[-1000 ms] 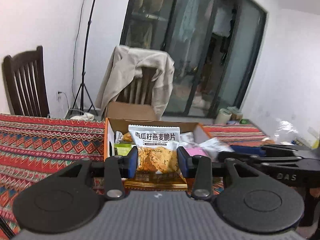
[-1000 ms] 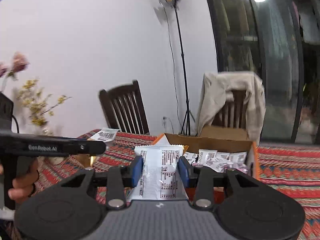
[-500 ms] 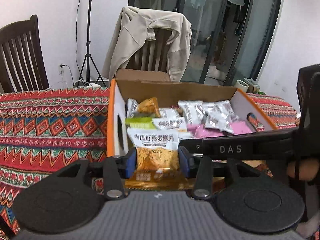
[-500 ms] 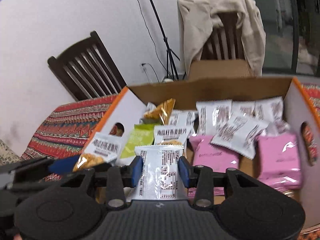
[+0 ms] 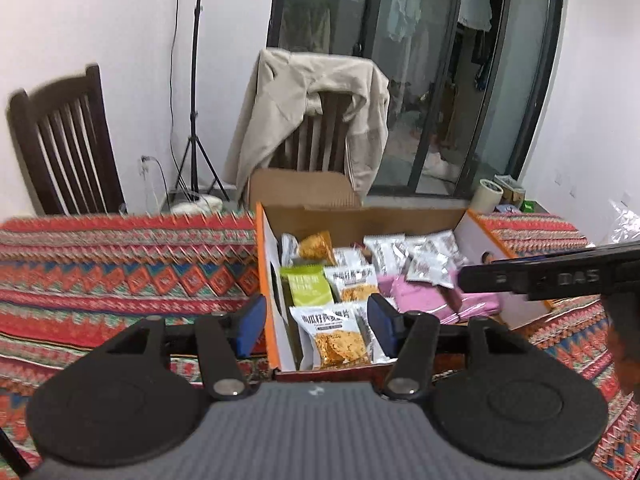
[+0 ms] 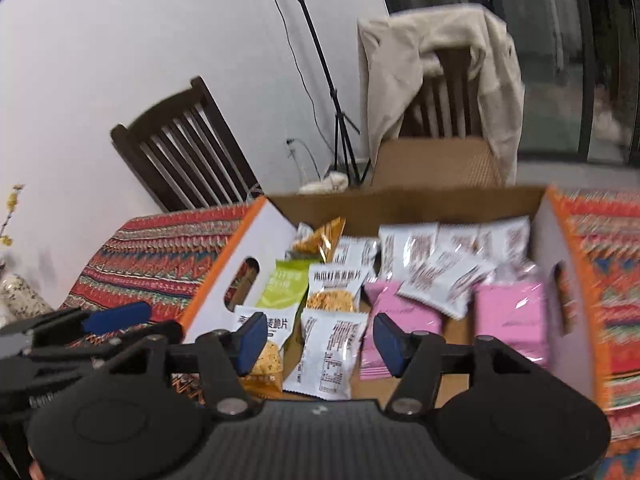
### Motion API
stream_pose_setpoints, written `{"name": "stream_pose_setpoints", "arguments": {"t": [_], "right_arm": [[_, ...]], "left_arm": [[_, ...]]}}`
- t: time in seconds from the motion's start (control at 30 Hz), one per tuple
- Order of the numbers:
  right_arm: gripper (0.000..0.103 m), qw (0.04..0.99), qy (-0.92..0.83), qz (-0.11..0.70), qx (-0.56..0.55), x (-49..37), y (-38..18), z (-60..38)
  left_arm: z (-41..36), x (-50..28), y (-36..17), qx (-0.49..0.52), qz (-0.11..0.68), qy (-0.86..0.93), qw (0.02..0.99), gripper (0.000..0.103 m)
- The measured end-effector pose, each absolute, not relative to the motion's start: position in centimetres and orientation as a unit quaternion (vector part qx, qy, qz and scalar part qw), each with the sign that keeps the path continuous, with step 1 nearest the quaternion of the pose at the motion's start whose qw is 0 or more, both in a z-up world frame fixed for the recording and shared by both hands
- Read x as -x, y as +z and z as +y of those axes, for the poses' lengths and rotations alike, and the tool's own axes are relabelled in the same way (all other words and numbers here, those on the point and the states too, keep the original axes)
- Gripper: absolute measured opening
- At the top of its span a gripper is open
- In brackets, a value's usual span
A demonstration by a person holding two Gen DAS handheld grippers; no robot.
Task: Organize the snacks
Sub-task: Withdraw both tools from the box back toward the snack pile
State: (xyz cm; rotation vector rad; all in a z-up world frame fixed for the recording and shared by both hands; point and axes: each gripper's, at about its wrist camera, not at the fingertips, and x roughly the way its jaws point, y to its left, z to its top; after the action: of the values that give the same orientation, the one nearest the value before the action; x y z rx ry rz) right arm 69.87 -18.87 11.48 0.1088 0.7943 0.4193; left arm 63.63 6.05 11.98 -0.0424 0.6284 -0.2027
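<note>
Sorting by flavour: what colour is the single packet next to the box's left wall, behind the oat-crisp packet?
Light green packet, with white lettering; clearest in the left wrist view.

Orange-edged box (image 6: pixel 256 236), pink packets (image 6: pixel 508 316), red zigzag tablecloth (image 5: pixel 120 268).

Two fisheye wrist cameras tilt down, close above an open snack box (image 5: pixel 360 216) (image 6: pixel 408 200) on a patterned tablecloth (image 5: pixel 120 264). Each faces twelve o'clock toward a draped chair (image 5: pixel 316 120) (image 6: pixel 436 80). Both share box, chairs and tripod.
</note>
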Motion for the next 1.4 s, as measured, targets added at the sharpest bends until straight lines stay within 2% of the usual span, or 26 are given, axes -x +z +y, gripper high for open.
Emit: {"name": "stream_pose_setpoints", "arguments": {"t": [0.1, 0.17, 0.3, 0.57, 0.83, 1.07, 1.17, 1.4], "right_arm": [[0.063, 0.91, 0.204, 0.359, -0.032, -66.5, 15.2, -20.4], [0.068, 0.918, 0.205, 0.339, -0.02, -63.8, 17.6, -21.6], [0.078, 0.931, 0.212, 0.299, 0.007, -57.5, 21.4, -23.8], [0.092, 0.941, 0.232, 0.241, 0.058, -45.0, 24.2, -27.6], [0.1, 0.95, 0.236, 0.19, 0.074, -33.2, 22.0, -30.8], [0.103, 0.961, 0.206, 0.162, 0.092, -25.1, 16.4, -32.0], [0.103, 0.963, 0.192, 0.175, 0.069, -22.9, 13.3, -32.9], [0.103, 0.971, 0.11, 0.21, 0.029, -20.5, 6.9, -35.0]], "left_arm": [[6.2, -60.3, 15.0, 0.014, 0.288, -0.102, 0.952, 0.063], [6.2, -57.5, 16.9, 0.005, 0.272, -0.107, 0.956, 0.075], [6.2, -51.5, 19.7, -0.011, 0.248, -0.106, 0.963, 0.081], [6.1, -38.3, 21.7, -0.001, 0.189, -0.119, 0.975, 0.099], [4.0, -27.5, 18.4, -0.014, 0.171, -0.095, 0.981, 0.103], [2.3, -21.5, 13.9, 0.014, 0.172, -0.083, 0.982, 0.103], [2.6, -20.3, 12.4, 0.039, 0.181, -0.07, 0.98, 0.103], [3.4, -21.5, 8.2, 0.037, 0.261, -0.028, 0.964, 0.103]]}}
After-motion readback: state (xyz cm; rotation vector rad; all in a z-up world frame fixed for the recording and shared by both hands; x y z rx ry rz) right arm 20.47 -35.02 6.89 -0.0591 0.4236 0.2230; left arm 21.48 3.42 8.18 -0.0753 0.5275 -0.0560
